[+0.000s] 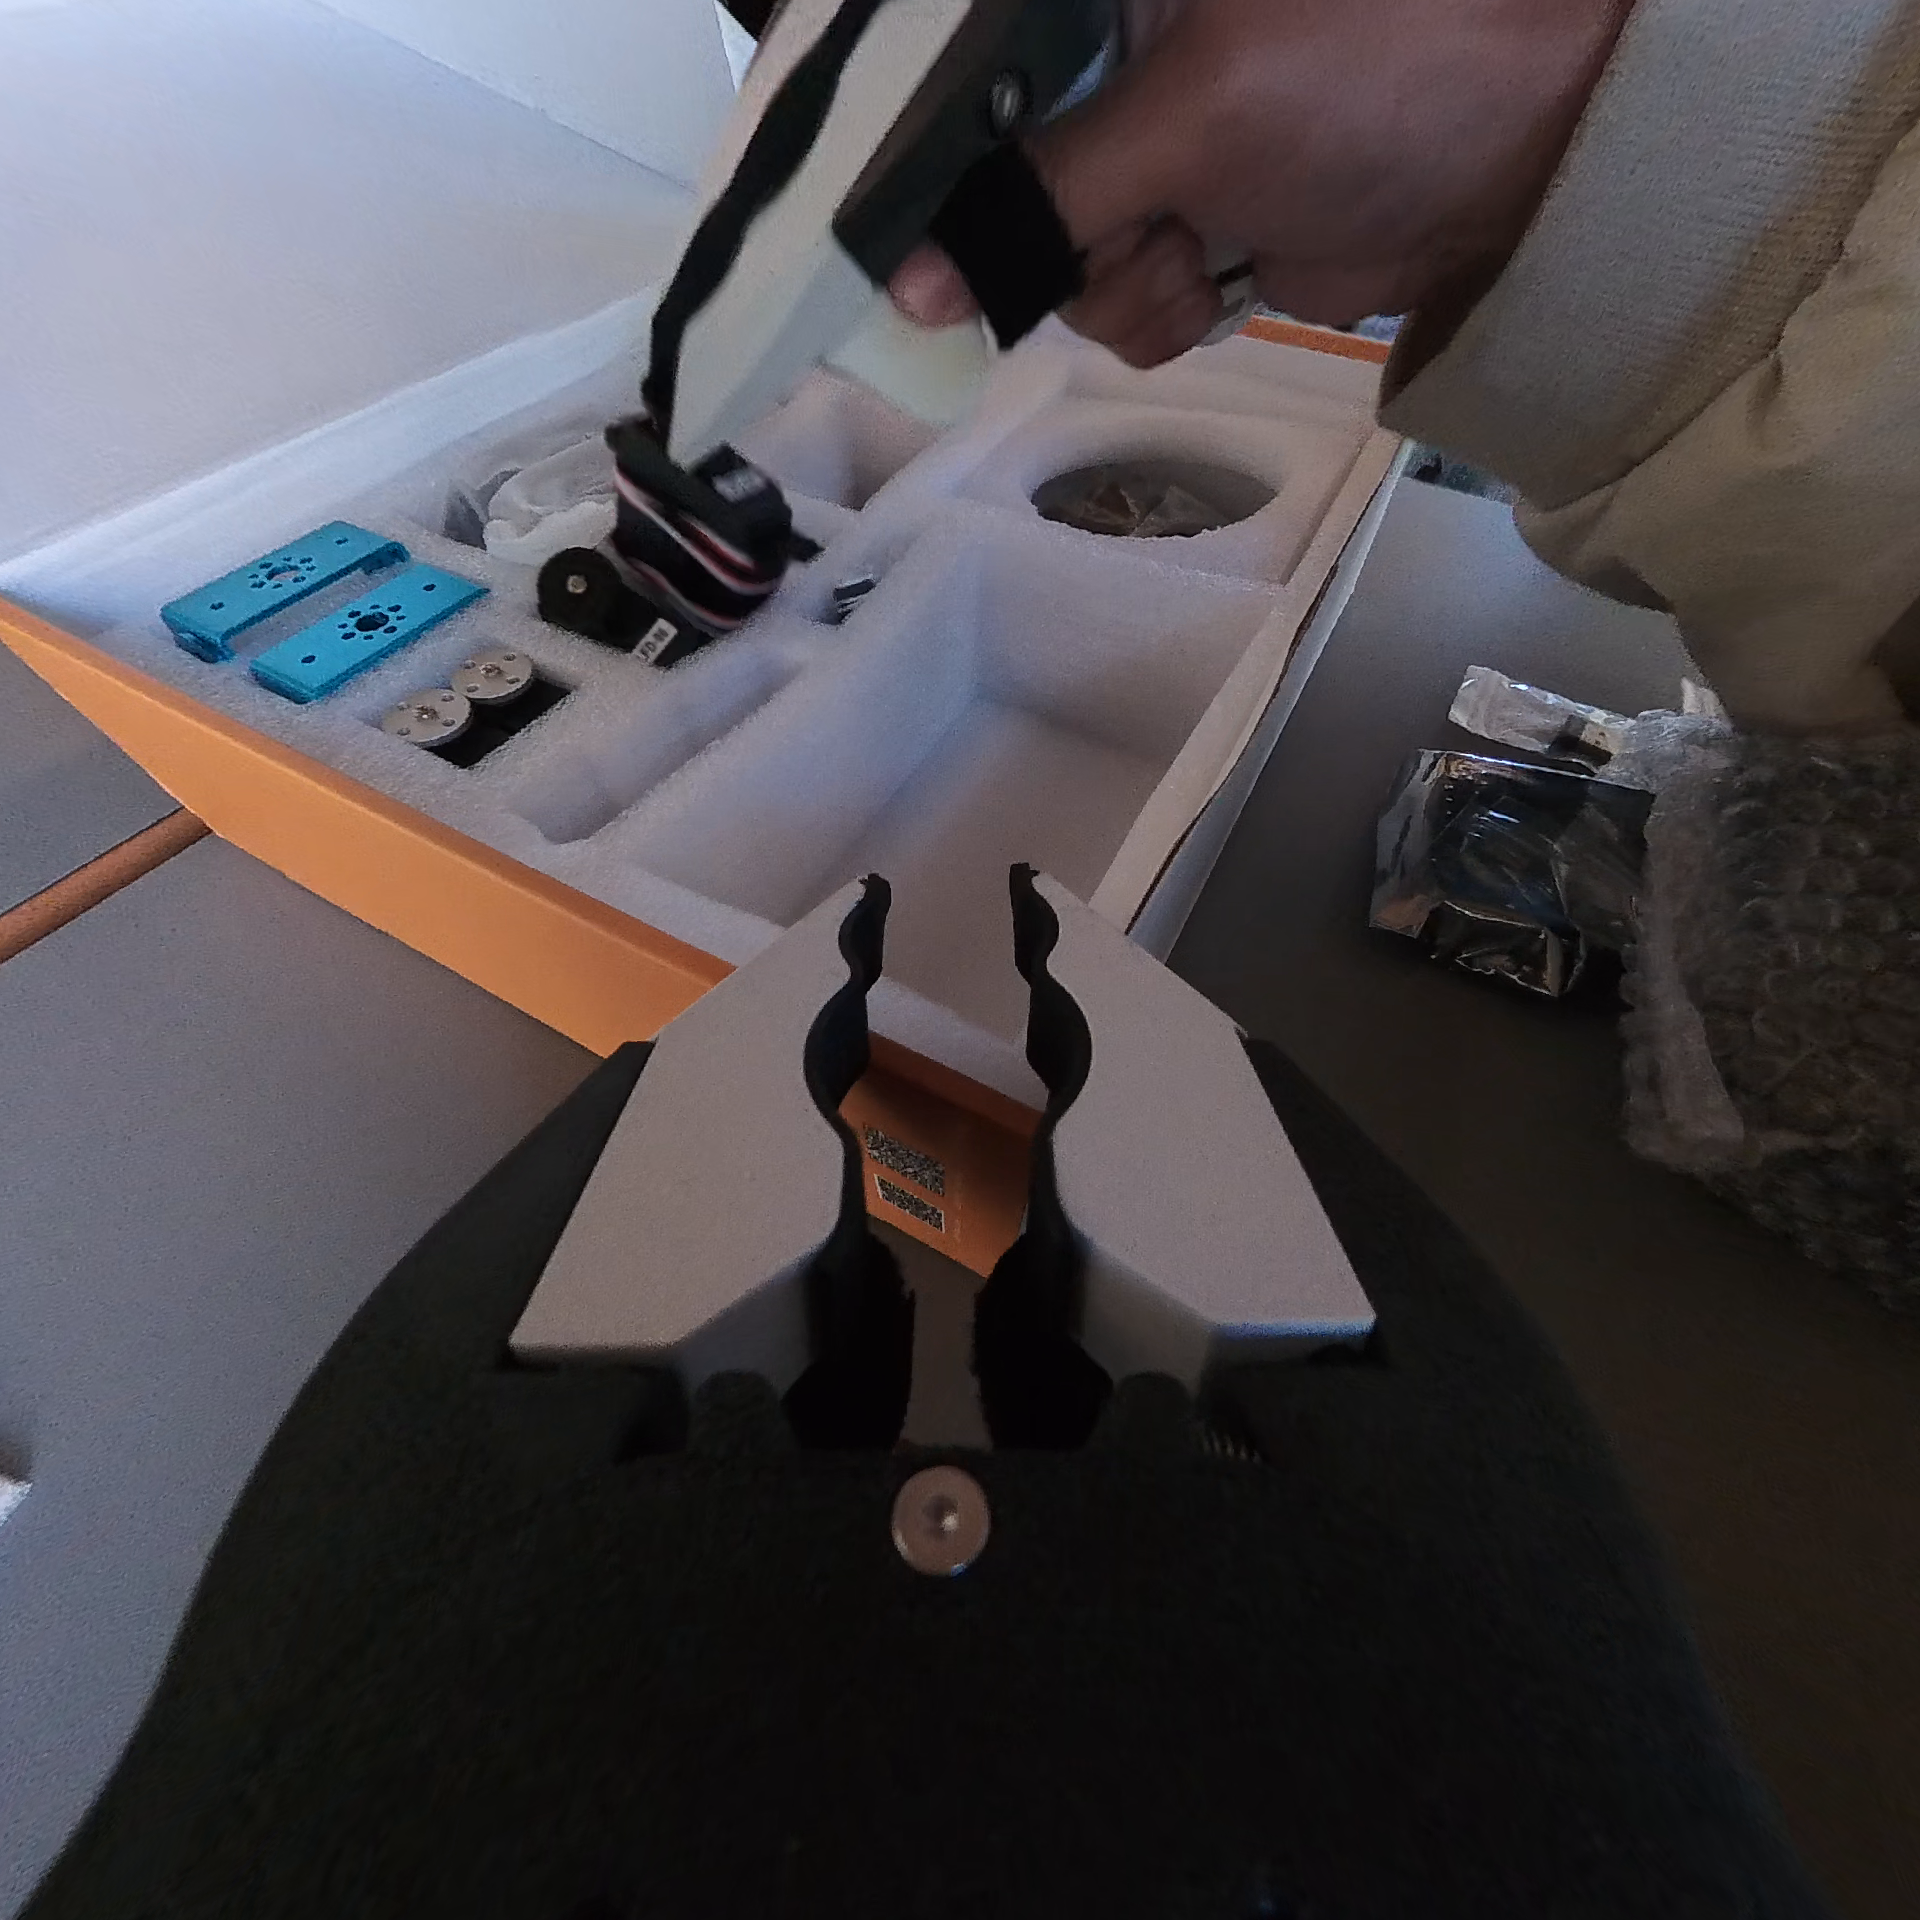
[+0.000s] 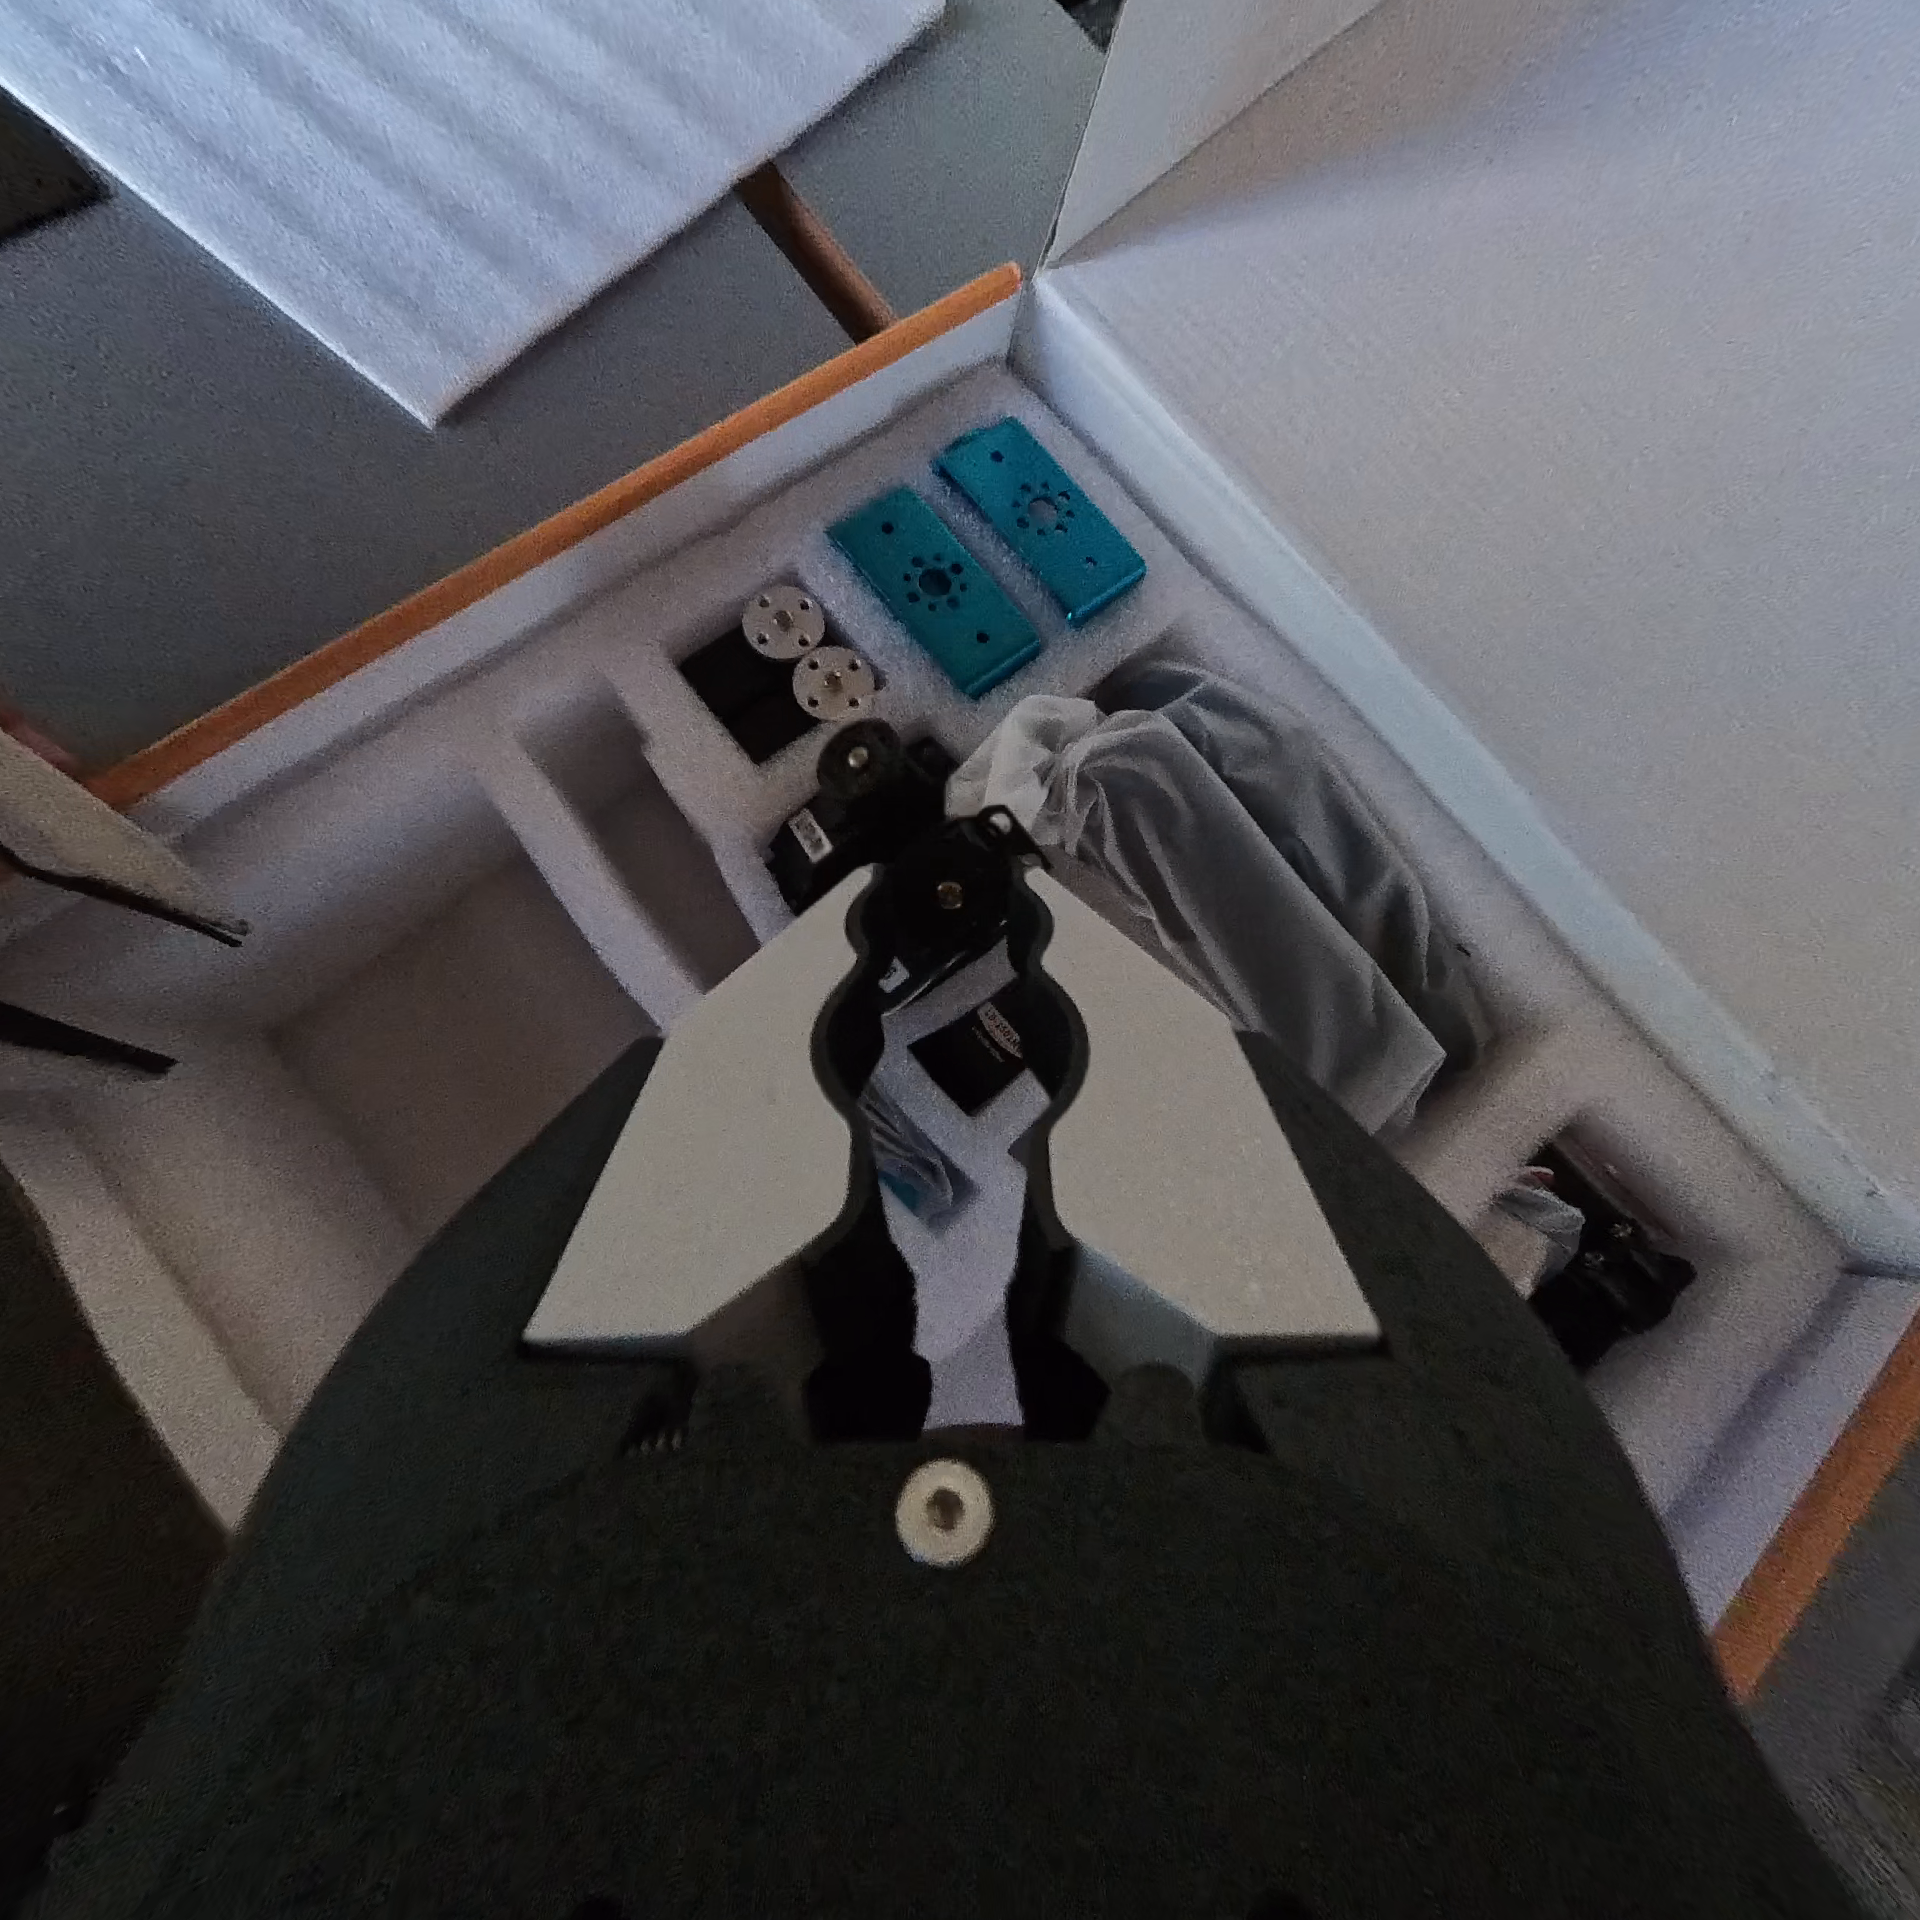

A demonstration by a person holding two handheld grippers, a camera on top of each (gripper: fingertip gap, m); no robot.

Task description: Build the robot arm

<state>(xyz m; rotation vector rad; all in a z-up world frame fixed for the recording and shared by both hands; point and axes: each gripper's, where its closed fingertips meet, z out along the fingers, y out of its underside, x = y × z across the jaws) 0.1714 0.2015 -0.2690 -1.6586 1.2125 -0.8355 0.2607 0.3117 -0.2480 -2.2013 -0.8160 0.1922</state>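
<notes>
An orange box (image 1: pixel 416 862) holds a white foam insert (image 1: pixel 935 644) with cut-out compartments. My right gripper (image 2: pixel 948 891) is shut on a black servo (image 2: pixel 940 920) wrapped in its striped wire, held tilted just above its compartment. In the left wrist view the right gripper (image 1: pixel 665 431) comes down from above, held by a hand (image 1: pixel 1226 177), with the servo (image 1: pixel 696 540) in it. A second black servo (image 2: pixel 821 821) lies right under it. My left gripper (image 1: pixel 948 894) is open and empty over the box's near edge, above a bare foam compartment.
Two blue metal brackets (image 2: pixel 987 571) and two silver round discs (image 2: pixel 800 644) lie in compartments beside the servos. A white crumpled bag (image 2: pixel 1195 831) lies next to them. The box lid (image 2: pixel 1507 416) stands open. Bubble wrap (image 1: pixel 1787 987) and a silvery bag (image 1: pixel 1507 862) lie on the table.
</notes>
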